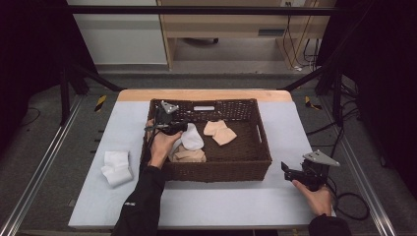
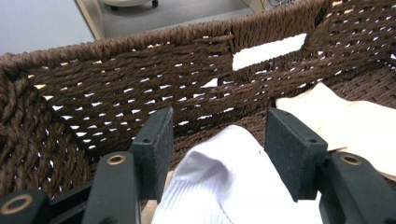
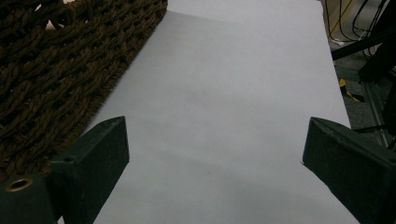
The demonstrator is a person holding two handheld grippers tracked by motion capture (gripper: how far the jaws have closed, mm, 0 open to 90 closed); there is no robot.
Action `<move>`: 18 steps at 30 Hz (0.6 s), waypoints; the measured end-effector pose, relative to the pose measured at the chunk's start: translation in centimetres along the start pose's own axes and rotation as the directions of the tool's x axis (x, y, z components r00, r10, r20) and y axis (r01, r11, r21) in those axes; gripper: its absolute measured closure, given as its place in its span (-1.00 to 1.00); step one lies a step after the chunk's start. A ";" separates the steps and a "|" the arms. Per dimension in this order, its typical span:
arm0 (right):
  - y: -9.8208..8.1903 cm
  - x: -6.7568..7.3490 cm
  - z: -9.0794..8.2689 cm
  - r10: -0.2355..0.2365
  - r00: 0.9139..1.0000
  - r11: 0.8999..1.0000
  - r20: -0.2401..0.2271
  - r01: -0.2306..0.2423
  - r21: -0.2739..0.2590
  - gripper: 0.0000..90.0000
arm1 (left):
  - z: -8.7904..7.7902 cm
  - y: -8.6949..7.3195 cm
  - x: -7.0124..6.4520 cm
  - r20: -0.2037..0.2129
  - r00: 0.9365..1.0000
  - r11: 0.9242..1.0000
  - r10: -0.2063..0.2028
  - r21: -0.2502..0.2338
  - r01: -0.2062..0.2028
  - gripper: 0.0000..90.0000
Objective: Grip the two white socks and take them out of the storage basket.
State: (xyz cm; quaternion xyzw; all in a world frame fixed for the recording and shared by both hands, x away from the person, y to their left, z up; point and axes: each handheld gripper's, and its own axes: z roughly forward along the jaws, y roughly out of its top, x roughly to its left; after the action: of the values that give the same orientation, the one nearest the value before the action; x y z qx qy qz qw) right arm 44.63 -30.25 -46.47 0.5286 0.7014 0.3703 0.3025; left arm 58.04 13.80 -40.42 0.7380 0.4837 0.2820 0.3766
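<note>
White sock (image 2: 224,177) lies between the left gripper (image 2: 219,149)'s open fingers (image 2: 292,154), untouched, inside the wicker basket (image 2: 116,70).

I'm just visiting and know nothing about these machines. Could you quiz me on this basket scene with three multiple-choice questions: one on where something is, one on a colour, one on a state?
1. Where does the folded white pile lie?
A. on the table left of the basket
B. inside the basket
C. on the floor

2. What colour is the sock between the left gripper jaws?
A. black
B. white
C. red

3. How do the right gripper jaws stand?
A. clamped on a sock
B. shut on the basket rim
C. open over the bare table

Answers: 1 A, the high view shows it on the mat outside the basket; 2 B, the left gripper view shows white ribbed cloth; 3 C, nothing lies between the wide jaws.
</note>
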 end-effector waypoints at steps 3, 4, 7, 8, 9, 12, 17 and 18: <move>0.0 0.0 0.0 -0.001 1.000 1.000 -0.002 0.001 0.000 -0.84 | 0.4 -0.3 0.0 0.010 1.000 0.999 0.014 0.031 -0.015 -0.11; 0.0 0.0 0.0 -0.001 1.000 1.000 -0.002 0.001 0.000 -0.84 | 0.4 -0.3 0.0 0.010 1.000 0.999 0.014 0.031 -0.015 -0.12; 0.0 0.0 0.0 -0.002 1.000 1.000 -0.002 0.002 0.001 -0.84 | 0.8 -0.5 0.1 0.008 1.000 0.998 0.015 0.054 -0.016 -0.17; 0.0 0.0 0.0 -0.002 1.000 1.000 -0.002 0.002 0.001 -0.84 | 0.9 -0.6 0.2 0.008 1.000 0.998 0.017 0.066 -0.017 -0.17; 0.0 0.0 0.0 -0.003 1.000 1.000 -0.003 0.003 0.002 -0.84 | 1.1 -0.7 0.3 0.009 1.000 0.997 0.011 0.080 -0.012 -0.19; 0.0 0.0 0.0 -0.002 1.000 1.000 -0.003 0.002 0.001 -0.84 | 1.5 -1.0 0.6 0.017 1.000 0.993 -0.001 0.116 -0.001 -0.28; 0.0 0.0 0.0 -0.006 1.000 1.000 -0.003 0.006 0.002 -0.84 | 2.3 -1.7 1.0 0.030 1.000 0.979 0.002 0.206 -0.008 -0.33; 0.0 0.0 0.0 -0.005 1.000 1.000 -0.004 0.005 0.004 -0.84 | 2.3 -1.7 1.0 0.027 1.000 0.976 0.001 0.216 -0.007 -0.32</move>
State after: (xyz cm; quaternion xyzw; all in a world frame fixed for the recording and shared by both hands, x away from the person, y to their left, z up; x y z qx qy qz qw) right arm 44.65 -30.24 -46.50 0.5267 0.7039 0.3694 0.3009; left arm 59.35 14.51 -43.11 0.7793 0.5050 0.2185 0.2999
